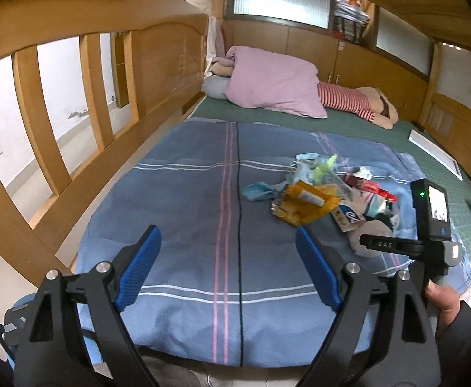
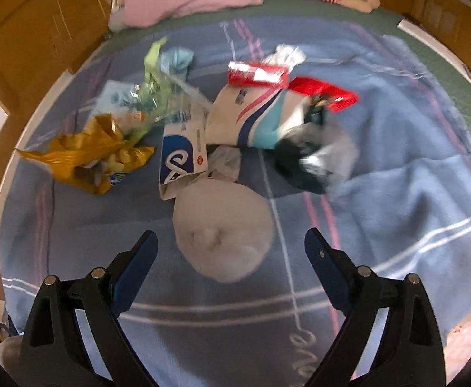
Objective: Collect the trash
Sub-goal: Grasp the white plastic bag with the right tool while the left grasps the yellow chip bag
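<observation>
Trash: we see a soft round white wad point(image 2: 224, 238) on the blue striped blanket point(image 2: 396, 213), near a torn yellow snack bag point(image 2: 84, 154).
Right tongs point(image 2: 230, 259): wide, empty, just before the wad.
Left tongs point(image 1: 227, 264): wide, empty.
Tip: we go down slowly and pinch only the wad, not the blanket.

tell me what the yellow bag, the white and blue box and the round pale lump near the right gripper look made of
Yellow bag: thin glossy plastic film, probably, since it is crinkled with sharp shiny creases.
White and blue box: printed cardboard, matte, with a torn open flap.
Round pale lump: soft knit fabric, maybe a rolled sock; fuzzy and dimpled, though blur leaves it uncertain.
</observation>
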A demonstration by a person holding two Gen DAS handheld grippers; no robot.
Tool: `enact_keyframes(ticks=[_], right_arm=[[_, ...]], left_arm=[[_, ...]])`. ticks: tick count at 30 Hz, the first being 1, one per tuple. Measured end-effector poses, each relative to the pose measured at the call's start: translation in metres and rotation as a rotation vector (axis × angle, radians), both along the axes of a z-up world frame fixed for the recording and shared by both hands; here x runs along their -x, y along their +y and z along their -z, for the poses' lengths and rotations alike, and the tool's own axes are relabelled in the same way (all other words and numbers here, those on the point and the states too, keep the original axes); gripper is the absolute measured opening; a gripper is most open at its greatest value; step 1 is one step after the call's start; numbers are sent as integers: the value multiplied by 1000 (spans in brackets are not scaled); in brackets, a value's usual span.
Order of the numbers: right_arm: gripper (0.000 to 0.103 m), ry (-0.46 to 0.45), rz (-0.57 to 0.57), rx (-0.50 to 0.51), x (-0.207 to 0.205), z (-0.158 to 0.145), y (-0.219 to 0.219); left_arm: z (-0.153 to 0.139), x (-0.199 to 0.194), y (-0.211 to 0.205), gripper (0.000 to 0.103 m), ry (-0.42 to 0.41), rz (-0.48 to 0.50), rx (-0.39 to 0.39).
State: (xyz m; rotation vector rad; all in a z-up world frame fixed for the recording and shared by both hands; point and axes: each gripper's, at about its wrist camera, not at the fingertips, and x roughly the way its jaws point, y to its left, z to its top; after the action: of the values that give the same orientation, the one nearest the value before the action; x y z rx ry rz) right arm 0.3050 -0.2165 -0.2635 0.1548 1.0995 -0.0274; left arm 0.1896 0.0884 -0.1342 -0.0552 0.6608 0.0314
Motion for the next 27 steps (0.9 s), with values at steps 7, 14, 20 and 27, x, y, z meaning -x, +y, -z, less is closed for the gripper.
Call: enact_keyframes(ticks=[7, 14, 20, 27], right_arm=[[46, 48, 28, -16, -13, 15, -3], [34, 23, 36, -92, 17, -8, -13], [34, -67, 50, -141, 70, -45, -44], [34, -118, 116, -231, 88, -47, -76]], left_arm=[[7, -13, -4, 87, 19, -2, 8], [10, -16, -23, 87, 31, 41, -9], [29, -33, -62, 87, 64, 137, -38], [51, -84, -102, 88, 115, 159, 61]])
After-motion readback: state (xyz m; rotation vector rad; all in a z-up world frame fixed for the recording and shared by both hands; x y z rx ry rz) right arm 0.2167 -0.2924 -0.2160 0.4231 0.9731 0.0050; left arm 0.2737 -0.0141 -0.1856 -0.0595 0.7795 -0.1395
